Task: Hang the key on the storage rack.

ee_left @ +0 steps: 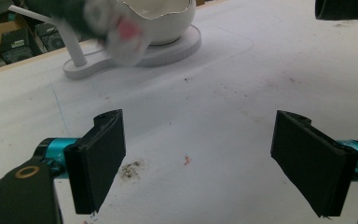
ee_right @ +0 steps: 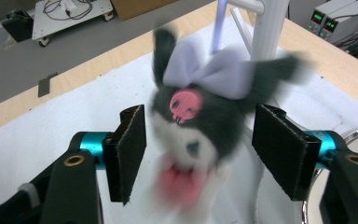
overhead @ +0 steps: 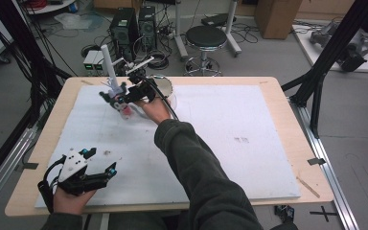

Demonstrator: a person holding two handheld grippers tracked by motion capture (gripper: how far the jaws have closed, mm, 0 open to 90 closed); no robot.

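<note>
With your right gripper [ee_right: 198, 154] now parted and loose around the plush [ee_right: 205, 116], back straight off so neither pad drags it from the stand [ee_right: 265, 28].

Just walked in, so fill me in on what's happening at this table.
A person is working at a table with a claw in each hand. The right claw is at the far left of the white mat, beside a white stand and a bowl, with a small plush toy between its jaws. The jaws stand apart from the toy rather than pressing on it, and the toy looks blurred, as if loose. The left claw rests open near the front edge, with nothing in it.
</note>
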